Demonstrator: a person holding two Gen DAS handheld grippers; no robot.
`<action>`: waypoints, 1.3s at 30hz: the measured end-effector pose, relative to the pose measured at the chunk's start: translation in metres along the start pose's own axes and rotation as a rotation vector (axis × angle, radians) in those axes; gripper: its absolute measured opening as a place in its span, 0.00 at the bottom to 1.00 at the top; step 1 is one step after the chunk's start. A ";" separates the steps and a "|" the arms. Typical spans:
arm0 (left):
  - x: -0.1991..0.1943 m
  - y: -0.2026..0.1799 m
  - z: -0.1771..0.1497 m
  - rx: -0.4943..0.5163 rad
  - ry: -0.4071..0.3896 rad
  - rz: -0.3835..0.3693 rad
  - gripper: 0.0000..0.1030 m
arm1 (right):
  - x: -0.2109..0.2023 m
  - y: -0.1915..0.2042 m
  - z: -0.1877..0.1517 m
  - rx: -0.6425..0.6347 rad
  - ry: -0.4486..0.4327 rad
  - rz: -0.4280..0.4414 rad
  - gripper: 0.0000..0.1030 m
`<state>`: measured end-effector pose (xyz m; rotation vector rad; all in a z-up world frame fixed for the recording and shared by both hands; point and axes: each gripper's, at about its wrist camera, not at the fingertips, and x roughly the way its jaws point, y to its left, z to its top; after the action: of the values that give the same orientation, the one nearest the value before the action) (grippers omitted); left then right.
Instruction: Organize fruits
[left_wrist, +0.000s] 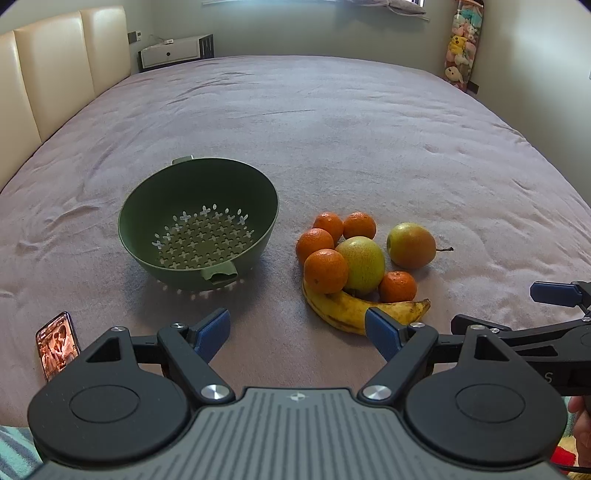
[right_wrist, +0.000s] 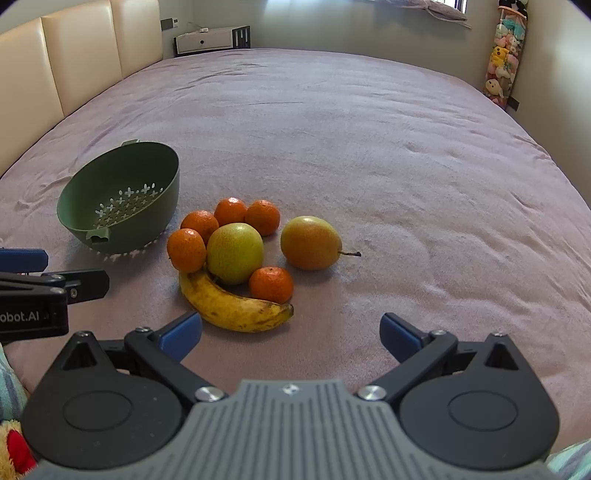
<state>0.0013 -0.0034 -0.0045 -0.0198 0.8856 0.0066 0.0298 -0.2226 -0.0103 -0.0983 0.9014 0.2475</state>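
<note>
A green colander (left_wrist: 197, 225) (right_wrist: 122, 199) sits empty on the bed, tilted toward me. To its right lies a heap of fruit: several tangerines (left_wrist: 325, 270) (right_wrist: 186, 250), two yellow-green pears (left_wrist: 362, 264) (left_wrist: 411, 245) (right_wrist: 234, 252) (right_wrist: 310, 242) and a spotted banana (left_wrist: 354, 312) (right_wrist: 232, 306) at the front. My left gripper (left_wrist: 297, 330) stands open just short of the colander and banana, nothing between its blue pads. My right gripper (right_wrist: 291, 334) is open too, a little in front of the banana's tip. Each gripper shows at the edge of the other's view.
The mauve bedspread (left_wrist: 332, 129) stretches far behind the fruit. A phone (left_wrist: 57, 345) with a lit screen lies at the near left. A cream headboard (left_wrist: 55, 70) lines the left side. Soft toys hang on the far right wall (left_wrist: 463, 40). A white bedside unit (left_wrist: 173, 51) stands at the back.
</note>
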 end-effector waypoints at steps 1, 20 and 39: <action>0.001 0.000 0.000 -0.001 0.002 0.001 0.94 | 0.000 0.000 0.000 0.001 0.002 0.001 0.96; 0.001 0.002 0.002 -0.002 0.003 0.001 0.94 | 0.000 0.000 0.002 0.005 0.010 -0.002 0.96; 0.000 0.001 0.004 -0.001 0.001 -0.002 0.94 | -0.001 0.000 0.003 0.010 0.011 -0.004 0.96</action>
<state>0.0042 -0.0025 -0.0019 -0.0221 0.8869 0.0049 0.0318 -0.2224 -0.0077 -0.0920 0.9130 0.2384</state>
